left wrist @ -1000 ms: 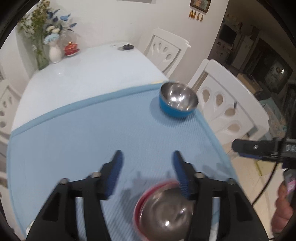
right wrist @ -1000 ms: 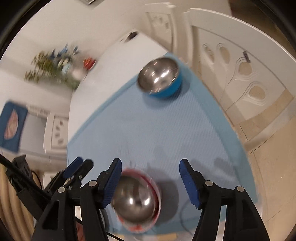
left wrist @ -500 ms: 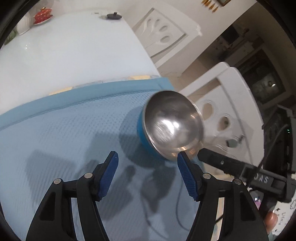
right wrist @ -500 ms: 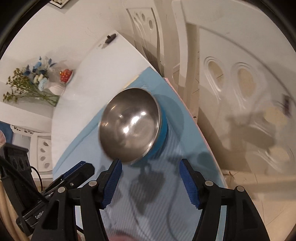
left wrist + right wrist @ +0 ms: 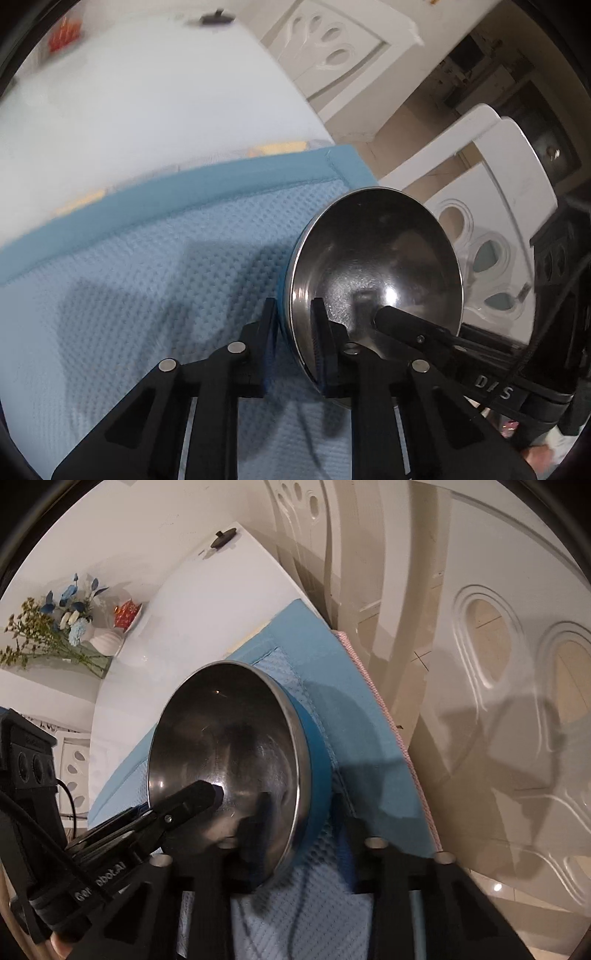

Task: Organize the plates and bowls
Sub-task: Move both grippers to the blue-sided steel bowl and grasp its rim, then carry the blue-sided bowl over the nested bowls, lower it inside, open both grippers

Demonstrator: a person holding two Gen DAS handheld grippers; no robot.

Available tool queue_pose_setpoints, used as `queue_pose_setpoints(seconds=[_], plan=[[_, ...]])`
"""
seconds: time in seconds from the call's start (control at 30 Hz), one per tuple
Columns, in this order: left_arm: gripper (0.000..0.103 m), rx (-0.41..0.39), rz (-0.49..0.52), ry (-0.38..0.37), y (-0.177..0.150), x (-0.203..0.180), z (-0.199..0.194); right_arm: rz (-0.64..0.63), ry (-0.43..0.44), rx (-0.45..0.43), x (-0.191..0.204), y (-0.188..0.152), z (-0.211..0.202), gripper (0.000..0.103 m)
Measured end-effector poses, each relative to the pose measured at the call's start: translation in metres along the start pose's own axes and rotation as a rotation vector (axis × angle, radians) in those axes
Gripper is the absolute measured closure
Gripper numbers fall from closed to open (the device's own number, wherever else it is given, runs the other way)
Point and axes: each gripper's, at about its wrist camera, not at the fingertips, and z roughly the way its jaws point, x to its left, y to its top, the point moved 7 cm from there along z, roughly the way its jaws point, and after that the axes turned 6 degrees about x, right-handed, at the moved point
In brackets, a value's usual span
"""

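Note:
A steel bowl with a blue outside (image 5: 376,266) sits near the far right corner of the blue mat (image 5: 147,280); it also shows in the right wrist view (image 5: 229,753). My left gripper (image 5: 295,314) is shut on the bowl's left rim, one finger inside and one outside. My right gripper (image 5: 295,812) is shut on the opposite rim, one finger inside the bowl, one outside on the blue wall. Each gripper's inner finger shows in the other's view. The red bowl is out of view.
The mat lies on a white table (image 5: 147,103) with a vase of flowers (image 5: 74,627), a red dish (image 5: 125,613) and a small black lid (image 5: 221,537) at its far end. White chairs (image 5: 498,664) stand close along the table's right edge.
Both grippers moved forward from the red bowl to the blue bowl and closed on its rim from opposite sides. The red bowl dropped out of view.

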Motion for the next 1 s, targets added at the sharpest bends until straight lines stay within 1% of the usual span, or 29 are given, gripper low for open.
queue_pose_setpoints(seconds=[0.07,0.13,0.2,0.3,0.43,0.6,0.73,0.83,0.87,0.9,1.0], plan=[[0.089,-0.017,0.032,0.034,-0.004,-0.005,-0.006,-0.013,-0.023,-0.003,0.001,-0.002,0.002,0.078],[0.089,-0.017,0.036,0.031,-0.008,-0.008,-0.014,-0.031,-0.032,-0.016,0.003,-0.005,-0.003,0.078],[0.089,-0.026,0.029,0.022,-0.012,-0.01,-0.024,-0.026,-0.024,-0.013,0.005,-0.011,-0.012,0.078],[0.089,-0.054,0.024,0.012,-0.022,-0.014,-0.05,-0.022,-0.015,-0.029,0.014,-0.022,-0.032,0.078],[0.089,-0.093,0.038,0.013,-0.043,-0.021,-0.093,-0.029,0.004,-0.041,0.034,-0.041,-0.062,0.078],[0.089,-0.132,0.032,-0.006,-0.074,-0.023,-0.144,-0.065,0.026,-0.063,0.071,-0.074,-0.106,0.078],[0.089,-0.186,0.01,-0.027,-0.1,-0.025,-0.183,-0.108,0.014,-0.093,0.102,-0.105,-0.135,0.078],[0.089,-0.222,-0.015,-0.012,-0.123,-0.023,-0.207,-0.125,0.023,-0.108,0.123,-0.131,-0.153,0.078],[0.089,-0.225,-0.021,-0.005,-0.128,-0.023,-0.21,-0.128,0.025,-0.107,0.129,-0.141,-0.156,0.078],[0.089,-0.224,-0.027,0.008,-0.141,-0.022,-0.215,-0.13,0.023,-0.104,0.135,-0.151,-0.158,0.078],[0.089,-0.218,-0.037,0.05,-0.161,-0.019,-0.218,-0.138,0.021,-0.075,0.145,-0.176,-0.154,0.078]])
